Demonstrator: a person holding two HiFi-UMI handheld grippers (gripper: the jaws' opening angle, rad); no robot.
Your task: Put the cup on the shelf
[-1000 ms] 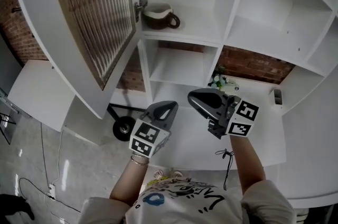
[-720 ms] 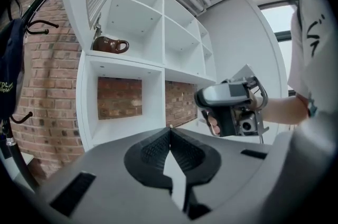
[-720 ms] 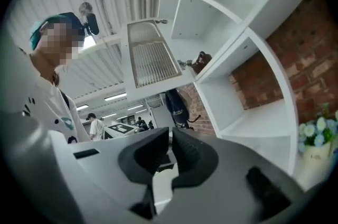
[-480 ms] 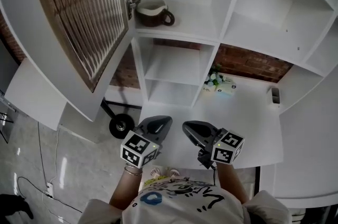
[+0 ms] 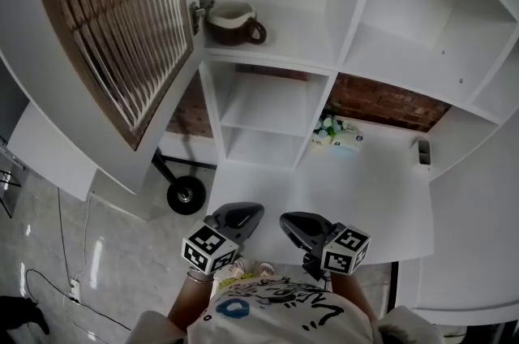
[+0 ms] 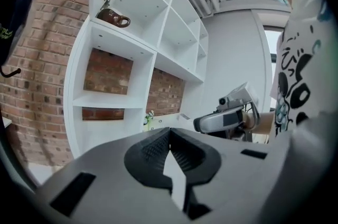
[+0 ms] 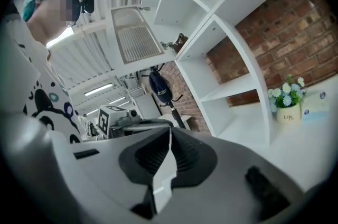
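Observation:
A brown and white cup stands on the upper shelf beside the open door's hinge, with nothing touching it. The cup also shows high up in the left gripper view, and small and far off in the right gripper view. Both grippers are held low, close to the person's body and far below the cup. My left gripper is shut and empty, its jaws meeting. My right gripper is shut and empty too.
The slatted cabinet door hangs open at the left. A small flower pot and a box sit on the white counter. A wheel shows under the left side. White shelf compartments fill the upper right.
Both grippers have drawn back and down toward the person's body, away from the shelves. The cup has stayed on the upper shelf.

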